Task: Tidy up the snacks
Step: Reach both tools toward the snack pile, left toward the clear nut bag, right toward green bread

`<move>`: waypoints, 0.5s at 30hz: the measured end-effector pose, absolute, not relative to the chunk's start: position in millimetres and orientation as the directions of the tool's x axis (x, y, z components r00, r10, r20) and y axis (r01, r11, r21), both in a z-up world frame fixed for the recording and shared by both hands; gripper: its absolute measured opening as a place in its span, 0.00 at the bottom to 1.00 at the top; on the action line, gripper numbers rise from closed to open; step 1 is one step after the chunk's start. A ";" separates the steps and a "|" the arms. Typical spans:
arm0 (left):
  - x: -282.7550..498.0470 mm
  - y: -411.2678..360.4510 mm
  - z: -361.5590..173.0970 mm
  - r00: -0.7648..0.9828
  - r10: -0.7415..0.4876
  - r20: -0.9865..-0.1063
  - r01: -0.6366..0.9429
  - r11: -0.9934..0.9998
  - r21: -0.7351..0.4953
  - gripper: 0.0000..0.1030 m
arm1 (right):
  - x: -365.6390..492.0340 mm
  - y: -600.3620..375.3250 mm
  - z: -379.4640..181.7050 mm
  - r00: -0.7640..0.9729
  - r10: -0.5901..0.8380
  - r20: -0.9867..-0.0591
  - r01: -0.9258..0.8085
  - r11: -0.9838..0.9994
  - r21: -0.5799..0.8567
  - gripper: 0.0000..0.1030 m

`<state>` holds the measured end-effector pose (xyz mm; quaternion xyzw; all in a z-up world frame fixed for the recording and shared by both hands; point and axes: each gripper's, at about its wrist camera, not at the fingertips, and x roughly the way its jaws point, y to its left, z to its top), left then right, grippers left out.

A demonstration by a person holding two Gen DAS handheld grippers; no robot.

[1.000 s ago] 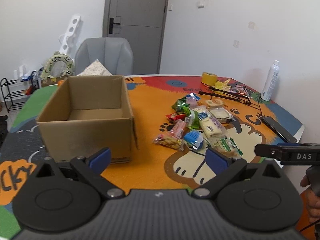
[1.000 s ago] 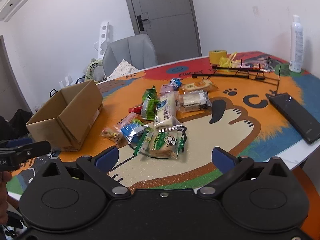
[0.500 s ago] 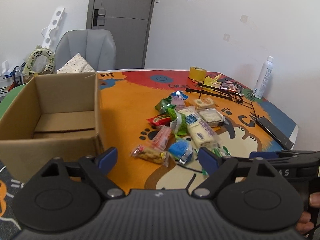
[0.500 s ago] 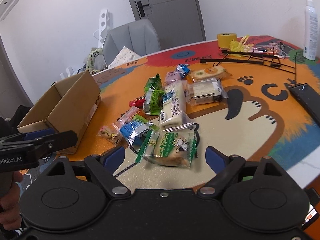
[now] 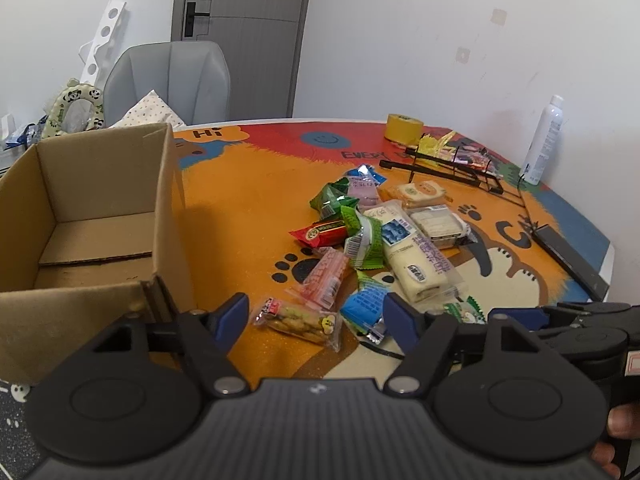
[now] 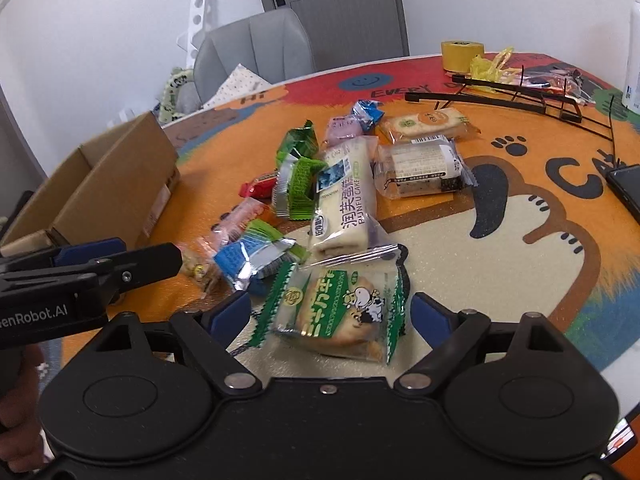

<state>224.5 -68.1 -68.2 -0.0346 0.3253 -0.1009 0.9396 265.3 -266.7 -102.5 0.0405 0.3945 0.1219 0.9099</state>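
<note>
My right gripper, jaws open and empty, straddles the green cow-print packet; its long axis spans them. My left gripper, narrowing, frames the biscuit packet beside it.

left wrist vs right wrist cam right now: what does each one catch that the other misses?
Left wrist only: the inside of the cardboard box, with no snacks in it, and the whole white spray bottle.

Right wrist only: the full front of the green cow-print snack bag, lying between the open right gripper fingers, untouched; the left view catches just a corner of it.

Both: the snack pile with the long white cake pack, the yellow tape roll, the grey chair, the door, and each other's gripper at the frame edge.
</note>
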 end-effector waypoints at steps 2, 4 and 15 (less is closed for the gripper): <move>226.3 -72.4 -69.8 0.769 -0.216 -0.601 0.173 0.976 -0.129 0.71 | 267.2 -265.5 -105.8 0.652 0.234 -0.721 -0.189 0.971 0.145 0.80; 227.3 -77.3 -71.4 0.771 -0.213 -0.600 0.175 0.977 -0.121 0.71 | 266.9 -268.4 -106.2 0.654 0.234 -0.719 -0.189 0.971 0.144 0.76; 238.4 -92.2 -88.0 0.797 -0.133 -0.589 0.108 0.991 -0.078 0.71 | 261.5 -287.2 -103.9 0.657 0.189 -0.730 -0.157 0.981 0.114 0.71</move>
